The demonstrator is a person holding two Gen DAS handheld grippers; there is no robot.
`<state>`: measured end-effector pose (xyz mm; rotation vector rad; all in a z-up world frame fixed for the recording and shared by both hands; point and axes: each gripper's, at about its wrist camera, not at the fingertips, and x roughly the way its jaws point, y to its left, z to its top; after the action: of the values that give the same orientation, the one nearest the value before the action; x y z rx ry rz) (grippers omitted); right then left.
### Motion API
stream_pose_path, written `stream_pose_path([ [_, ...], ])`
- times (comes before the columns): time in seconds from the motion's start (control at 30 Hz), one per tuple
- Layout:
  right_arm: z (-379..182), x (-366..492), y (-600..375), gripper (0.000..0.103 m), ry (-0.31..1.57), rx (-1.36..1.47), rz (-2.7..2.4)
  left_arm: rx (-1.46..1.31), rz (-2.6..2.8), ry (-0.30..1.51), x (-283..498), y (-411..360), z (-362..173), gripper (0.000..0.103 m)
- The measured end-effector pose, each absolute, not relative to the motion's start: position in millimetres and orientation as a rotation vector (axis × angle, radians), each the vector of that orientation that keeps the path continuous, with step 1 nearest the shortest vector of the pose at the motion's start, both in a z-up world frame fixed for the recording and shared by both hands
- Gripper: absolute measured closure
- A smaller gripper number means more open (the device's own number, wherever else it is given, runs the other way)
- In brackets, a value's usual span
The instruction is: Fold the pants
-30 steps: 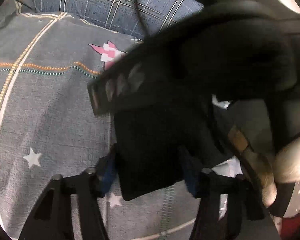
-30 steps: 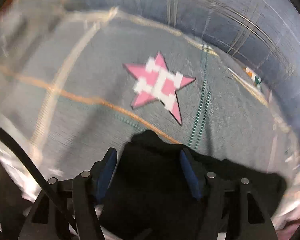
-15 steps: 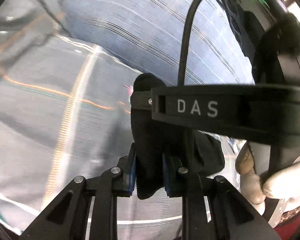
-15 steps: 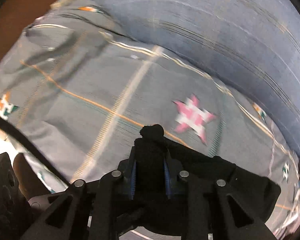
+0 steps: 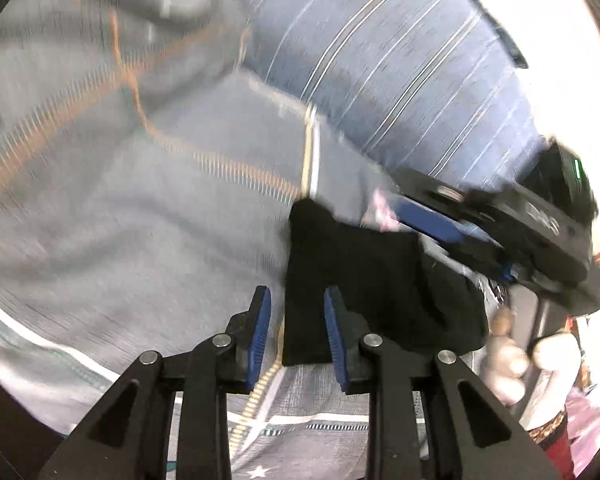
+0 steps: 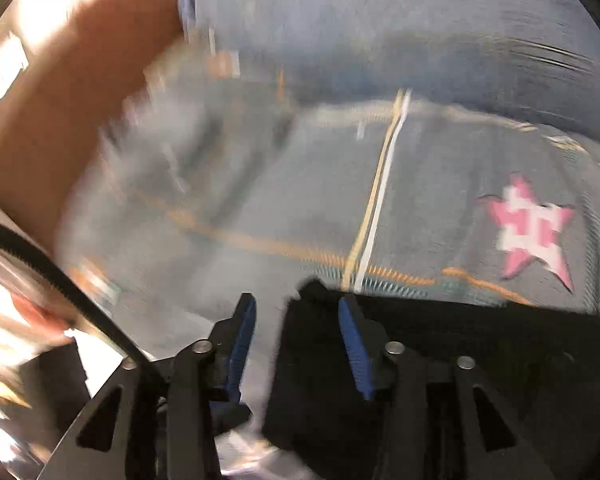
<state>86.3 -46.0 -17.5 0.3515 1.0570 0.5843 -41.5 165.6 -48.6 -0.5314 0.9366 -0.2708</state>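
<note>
The black pants (image 5: 364, 280) lie as a folded bundle on the grey patterned bedspread (image 5: 120, 248). My left gripper (image 5: 298, 308) is open, its jaws apart, with the bundle's left edge between and just past the fingertips. In the right wrist view the pants (image 6: 480, 360) fill the lower right. My right gripper (image 6: 296, 320) is open too, with the fold's corner between its blue pads. The right gripper's black body (image 5: 520, 224) shows above the pants in the left wrist view. Both views are motion-blurred.
A blue striped pillow (image 5: 400, 72) lies at the bed's far side. A pink star (image 6: 528, 232) marks the bedspread right of the fold. A brown bed frame (image 6: 60, 128) runs along the left. The person's hand (image 5: 512, 360) is at the right.
Both grippers were shut on the black fabric half a second ago and have now opened, letting the folded pants go. Both cameras have swung, with the bundle resting lower on the bedspread.
</note>
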Motion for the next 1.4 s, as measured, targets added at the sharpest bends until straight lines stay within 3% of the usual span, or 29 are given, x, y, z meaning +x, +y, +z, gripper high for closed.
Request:
stream_pose_path([
  [0.1, 3.7, 62.0, -94.1, 0.052, 0.976, 0.399, 0.549, -0.477, -0.283, 0.885, -43.5, 154.8, -30.3, 0.067],
  [0.23, -9.5, 30.0, -122.6, 0.052, 0.998, 0.389, 0.523, -0.416, -0.31, 0.921, -12.0, 123.9, -39.3, 0.063],
  [0.4, -58.3, 30.4, -132.9, 0.053, 1.072, 0.379, 0.452, -0.336, -0.221, 1.029, 35.6, 99.8, -84.4, 0.063],
  [0.47, -73.1, 29.8, -139.2, 0.06, 1.069, 0.291, 0.331, -0.242, -0.192, 1.009, 32.0, 85.8, -79.7, 0.062],
  [0.53, -69.9, 24.4, -137.1, 0.06, 1.036, 0.285, 0.323, -0.208, -0.2, 1.006, 28.8, 78.0, -71.5, 0.063],
  [0.8, -13.5, 0.3, -116.6, 0.058, 0.83, 0.275, 0.439, -0.38, -0.075, 0.812, -41.6, 136.2, -13.1, 0.059],
  [0.93, -14.6, 20.8, -89.1, 0.057, 0.878, 0.376, 0.571, -0.431, 0.057, 0.752, -60.6, 162.8, -9.4, 0.057],
  [1.1, -65.8, 55.3, -70.7, 0.058, 1.057, 0.493, 0.554, -0.457, 0.111, 0.772, -75.2, 182.2, -15.5, 0.057],
  [1.2, -95.1, 55.4, -110.6, 0.087, 1.052, 0.688, 0.468, -0.409, 0.117, 0.744, -85.8, 176.2, -12.6, 0.057],
  [1.23, -97.6, 50.0, -122.8, 0.088, 1.042, 0.753, 0.458, -0.391, 0.12, 0.735, -88.1, 174.9, -12.0, 0.056],
  [1.3, -84.4, 31.9, -135.6, 0.082, 0.982, 0.719, 0.417, -0.366, 0.112, 0.714, -95.7, 168.1, -9.8, 0.056],
  [1.37, -61.5, 5.1, -141.3, 0.064, 0.899, 0.602, 0.342, -0.368, 0.099, 0.713, -99.5, 163.1, -8.0, 0.055],
  [1.4, -54.5, -7.9, -143.1, 0.049, 0.867, 0.583, 0.315, -0.367, 0.088, 0.713, -101.1, 158.7, -7.5, 0.055],
])
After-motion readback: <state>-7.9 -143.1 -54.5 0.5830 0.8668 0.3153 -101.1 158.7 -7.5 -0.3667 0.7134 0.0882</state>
